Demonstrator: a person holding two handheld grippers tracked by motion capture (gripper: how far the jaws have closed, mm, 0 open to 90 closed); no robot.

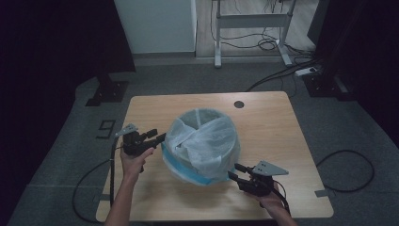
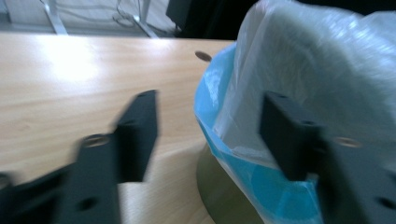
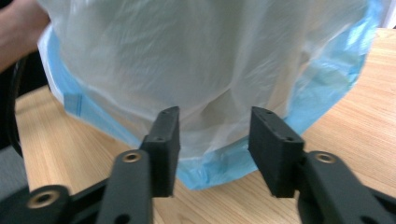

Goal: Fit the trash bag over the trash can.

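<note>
A small bin (image 1: 202,116) stands mid-table, lined with a translucent white bag (image 1: 207,141) that has a blue hem (image 1: 188,175) draped down its outside. My left gripper (image 1: 160,137) is at the bag's left side, open; in the left gripper view its jaws (image 2: 212,135) straddle the blue hem (image 2: 219,116), with the bin's olive wall (image 2: 219,198) below. My right gripper (image 1: 234,170) sits at the bag's near right corner, also open. In the right gripper view (image 3: 217,149) the white bag (image 3: 205,60) and its hem (image 3: 219,168) hang just beyond the tips.
The wooden table (image 1: 268,127) has a round cable hole (image 1: 239,104) at the back right. Behind it on the grey floor stand a white desk frame (image 1: 251,21), cables, a power strip (image 1: 306,71) and a black stand (image 1: 107,92).
</note>
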